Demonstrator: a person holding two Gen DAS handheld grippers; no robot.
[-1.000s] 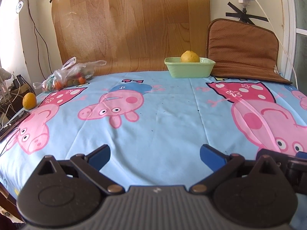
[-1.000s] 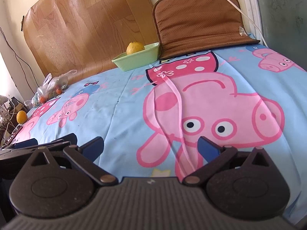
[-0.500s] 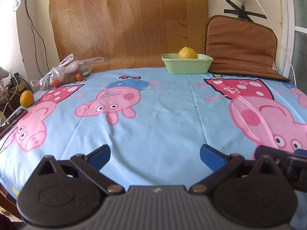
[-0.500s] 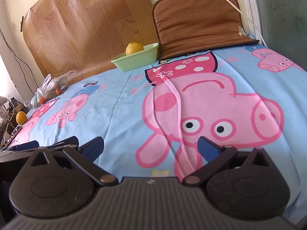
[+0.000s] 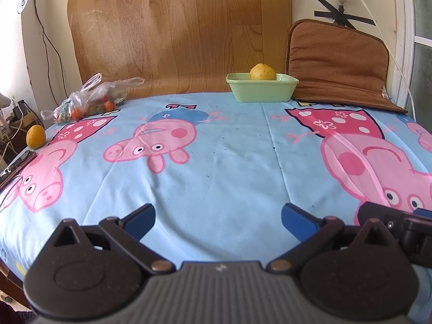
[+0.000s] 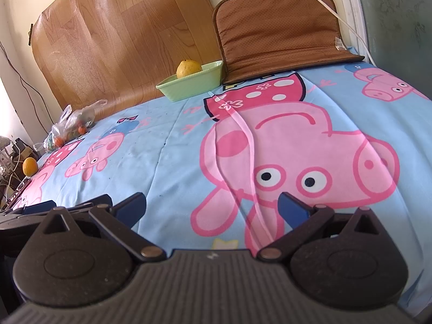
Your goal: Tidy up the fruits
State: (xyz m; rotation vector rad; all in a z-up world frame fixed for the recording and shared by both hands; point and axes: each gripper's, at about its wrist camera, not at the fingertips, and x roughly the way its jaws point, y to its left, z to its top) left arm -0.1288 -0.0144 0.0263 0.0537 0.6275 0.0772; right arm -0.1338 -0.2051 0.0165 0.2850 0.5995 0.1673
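Note:
A yellow fruit (image 5: 262,71) sits in a pale green dish (image 5: 262,90) at the far edge of the table, also in the right wrist view (image 6: 188,68), dish (image 6: 193,85). A second yellow-orange fruit (image 5: 35,136) lies on the table's far left edge, also in the right wrist view (image 6: 29,166). A clear plastic bag of small fruits (image 5: 89,102) lies at the back left. My left gripper (image 5: 218,220) is open and empty near the front edge. My right gripper (image 6: 212,209) is open and empty beside it.
The table carries a blue cartoon-pig cloth (image 5: 229,156). A wood-patterned board (image 5: 178,32) leans on the wall behind. A brown cushion (image 5: 337,62) stands at the back right. A dark flat object (image 5: 16,166) and cables lie off the left edge.
The left wrist view has tilted a little, so the dish and far edge sit slightly higher and nearer. Both grippers stay open and empty. No fruit has moved.

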